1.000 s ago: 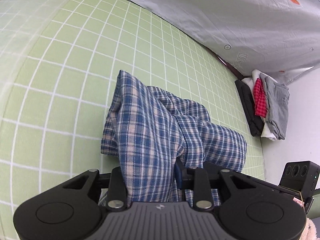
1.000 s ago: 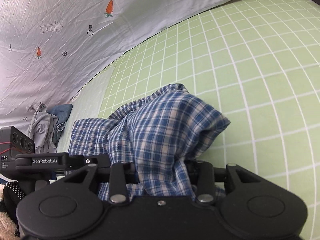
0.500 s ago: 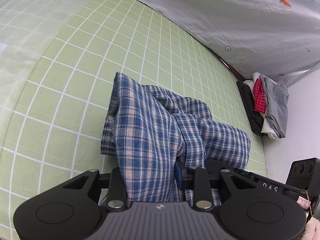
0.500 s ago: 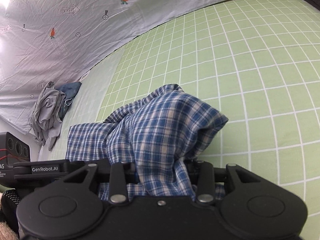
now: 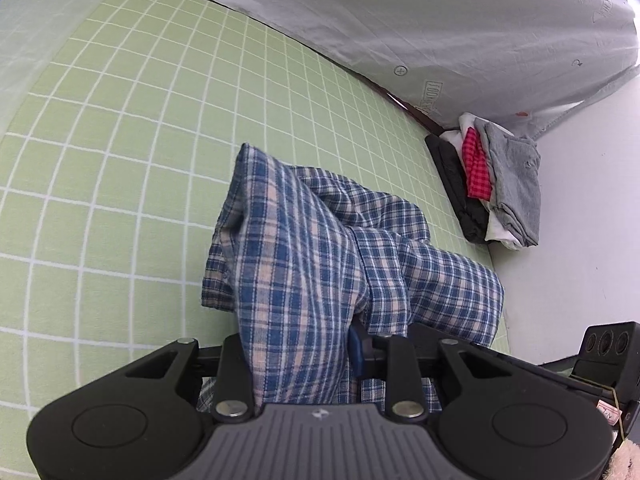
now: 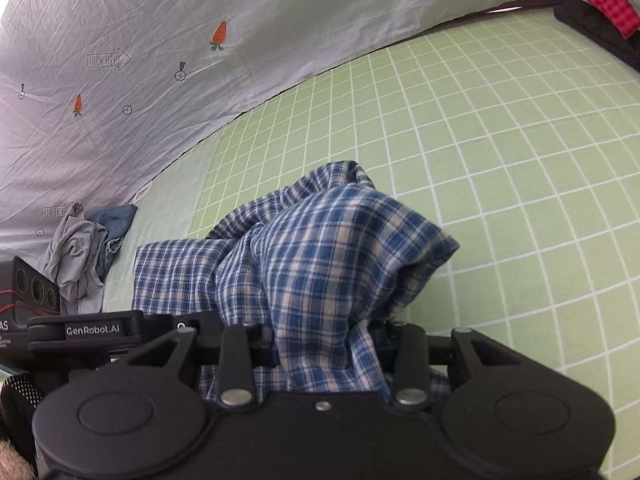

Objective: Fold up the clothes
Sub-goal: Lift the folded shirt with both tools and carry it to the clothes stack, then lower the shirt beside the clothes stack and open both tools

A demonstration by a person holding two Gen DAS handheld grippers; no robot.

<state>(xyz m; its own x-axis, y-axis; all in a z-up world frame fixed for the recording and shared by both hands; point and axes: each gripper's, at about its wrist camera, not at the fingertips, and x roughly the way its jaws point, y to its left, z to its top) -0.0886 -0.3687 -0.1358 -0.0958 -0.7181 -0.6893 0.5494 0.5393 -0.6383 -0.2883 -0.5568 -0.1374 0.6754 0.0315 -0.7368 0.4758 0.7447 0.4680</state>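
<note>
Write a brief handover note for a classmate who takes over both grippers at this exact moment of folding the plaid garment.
Left gripper: shut on the blue plaid garment, bunched fabric between its fingers.
Right gripper: shut on the same garment, a fold draped forward over it.
Garment: partly raised, the rest lying on the green checked sheet.
Done: folded stack at the sheet's far corner.
Left: this garment is not yet folded; a loose heap of clothes waits at the other end.

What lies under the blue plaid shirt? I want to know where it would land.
Under the blue plaid shirt lies the green grid-patterned sheet, bare around it. Whatever is directly beneath its draped folds is covered.
</note>
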